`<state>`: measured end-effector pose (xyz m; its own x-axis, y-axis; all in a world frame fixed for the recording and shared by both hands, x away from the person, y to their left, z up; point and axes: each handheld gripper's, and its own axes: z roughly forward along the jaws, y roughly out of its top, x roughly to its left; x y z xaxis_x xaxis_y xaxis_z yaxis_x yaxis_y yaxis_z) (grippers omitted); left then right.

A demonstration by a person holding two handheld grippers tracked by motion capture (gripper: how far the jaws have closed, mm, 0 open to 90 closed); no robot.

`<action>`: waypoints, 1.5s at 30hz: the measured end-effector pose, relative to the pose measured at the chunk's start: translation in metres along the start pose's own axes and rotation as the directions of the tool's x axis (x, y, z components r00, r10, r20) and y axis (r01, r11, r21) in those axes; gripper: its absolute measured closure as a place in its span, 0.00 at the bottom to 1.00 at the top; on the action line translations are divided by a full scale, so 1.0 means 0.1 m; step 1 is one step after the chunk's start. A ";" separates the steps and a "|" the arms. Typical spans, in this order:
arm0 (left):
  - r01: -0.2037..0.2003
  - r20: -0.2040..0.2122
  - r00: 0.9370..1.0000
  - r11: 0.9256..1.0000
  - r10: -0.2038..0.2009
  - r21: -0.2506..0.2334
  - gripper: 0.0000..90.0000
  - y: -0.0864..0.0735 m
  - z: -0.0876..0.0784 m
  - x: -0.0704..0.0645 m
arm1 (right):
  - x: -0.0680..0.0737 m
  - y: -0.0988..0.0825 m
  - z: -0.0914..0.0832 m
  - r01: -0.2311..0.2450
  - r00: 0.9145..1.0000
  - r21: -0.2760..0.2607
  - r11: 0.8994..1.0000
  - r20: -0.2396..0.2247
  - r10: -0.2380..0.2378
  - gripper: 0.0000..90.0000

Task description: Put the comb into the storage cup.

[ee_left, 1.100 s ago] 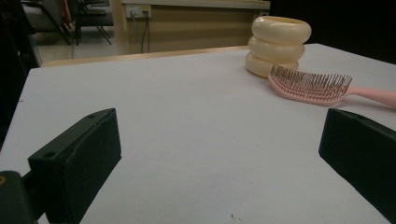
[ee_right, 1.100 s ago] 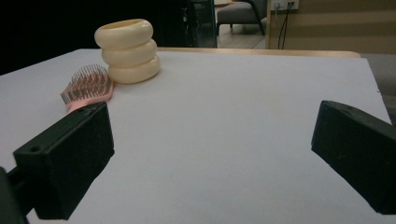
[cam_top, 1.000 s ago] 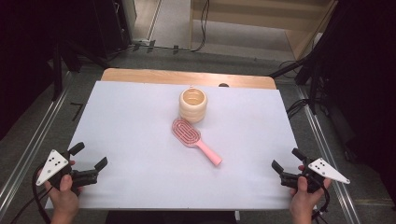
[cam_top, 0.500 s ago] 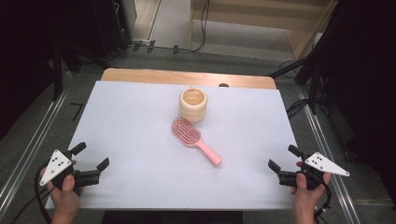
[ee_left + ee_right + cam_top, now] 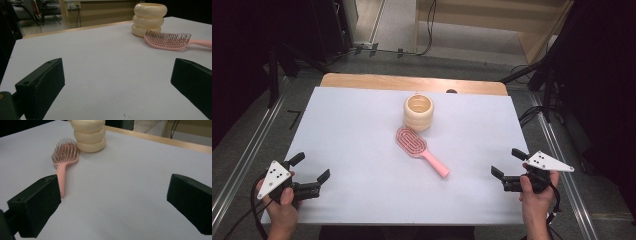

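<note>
In the high view, the left gripper (image 5: 309, 168) and the right gripper (image 5: 508, 163) are held at the near corners of the white table (image 5: 352, 130) much as a second ago, the right one shifted slightly inward, both with jaws spread and empty, and the pink hairbrush (image 5: 419, 150) is left unmoved between them, farther out. In the left gripper view, the hairbrush (image 5: 172, 41) is seen ahead and to the right of the spread jaws, just beside the cream ringed cup (image 5: 150, 18). In the right gripper view, the hairbrush (image 5: 63, 160) is seen ahead and left, its handle end near the left jaw, apart.
</note>
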<state>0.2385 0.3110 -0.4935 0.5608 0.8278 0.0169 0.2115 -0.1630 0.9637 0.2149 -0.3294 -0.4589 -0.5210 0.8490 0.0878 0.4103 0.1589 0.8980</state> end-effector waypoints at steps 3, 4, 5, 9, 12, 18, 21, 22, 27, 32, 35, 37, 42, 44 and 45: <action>-0.001 0.000 1.000 1.000 0.001 0.002 0.00 0.00 0.00 0.00 | 0.01 0.06 0.04 -0.004 1.000 0.022 1.000 -0.006 0.005 0.00; -0.002 0.002 1.000 1.000 0.002 0.001 0.00 0.00 0.00 0.00 | 0.01 0.08 0.05 -0.009 1.000 0.023 1.000 -0.012 0.010 0.00; -0.002 0.002 1.000 1.000 0.002 0.002 0.00 0.00 0.00 0.00 | 0.01 0.10 0.07 -0.010 1.000 0.028 1.000 -0.016 0.011 0.00; -0.004 0.001 1.000 1.000 0.004 0.004 0.00 0.00 0.00 -0.01 | 0.03 0.17 0.15 0.001 1.000 0.052 0.999 -0.020 0.000 0.00; -0.004 0.002 1.000 1.000 0.004 0.001 0.00 0.00 0.00 -0.01 | 0.04 0.21 0.22 0.008 1.000 0.070 0.998 -0.030 -0.005 0.00; -0.002 0.006 1.000 1.000 0.002 0.000 0.00 0.00 0.00 0.00 | 0.09 0.32 0.35 0.023 0.999 0.111 0.994 -0.041 -0.018 0.00; -0.004 0.005 1.000 1.000 0.004 0.002 0.00 0.00 0.00 0.00 | 0.13 0.40 0.41 0.038 0.998 0.132 0.991 -0.052 -0.032 0.00; -0.005 0.005 1.000 1.000 0.005 0.002 0.00 0.00 0.01 0.00 | 0.14 0.42 0.43 0.042 0.998 0.139 0.989 -0.052 -0.035 0.00; -0.005 0.007 1.000 1.000 0.005 -0.001 0.00 0.00 0.00 -0.01 | 0.18 0.53 0.54 0.059 0.997 0.172 0.983 -0.060 -0.050 0.00; -0.009 0.007 1.000 1.000 0.009 0.002 0.00 0.00 0.00 -0.01 | 0.23 0.63 0.65 0.083 0.995 0.203 0.976 -0.068 -0.070 0.00; -0.011 0.008 1.000 1.000 0.011 0.002 0.00 0.00 0.00 -0.01 | 0.25 0.66 0.69 0.087 0.995 0.211 0.974 -0.075 -0.073 0.00; -0.011 0.008 1.000 1.000 0.011 0.002 0.00 0.00 0.00 -0.01 | 0.28 0.71 0.76 0.092 0.994 0.235 0.968 -0.080 -0.076 0.00; -0.011 0.011 1.000 1.000 0.011 0.001 0.00 0.00 0.00 -0.01 | 0.32 0.76 0.86 0.102 0.993 0.266 0.959 -0.091 -0.080 0.00; -0.013 0.013 1.000 1.000 0.013 -0.001 0.00 0.00 0.00 -0.01 | 0.33 0.78 0.90 0.104 0.992 0.278 0.955 -0.093 -0.081 0.00; -0.015 0.014 1.000 1.000 0.015 -0.001 0.00 0.00 0.00 -0.01 | 0.34 0.79 0.92 0.107 0.992 0.282 0.953 -0.098 -0.083 0.00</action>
<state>0.2382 0.3100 -0.4940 0.5752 0.8176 0.0275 0.2026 -0.1749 0.9635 0.2983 -0.2416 -0.4244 -0.6238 0.7797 0.0547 0.5464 0.3849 0.7439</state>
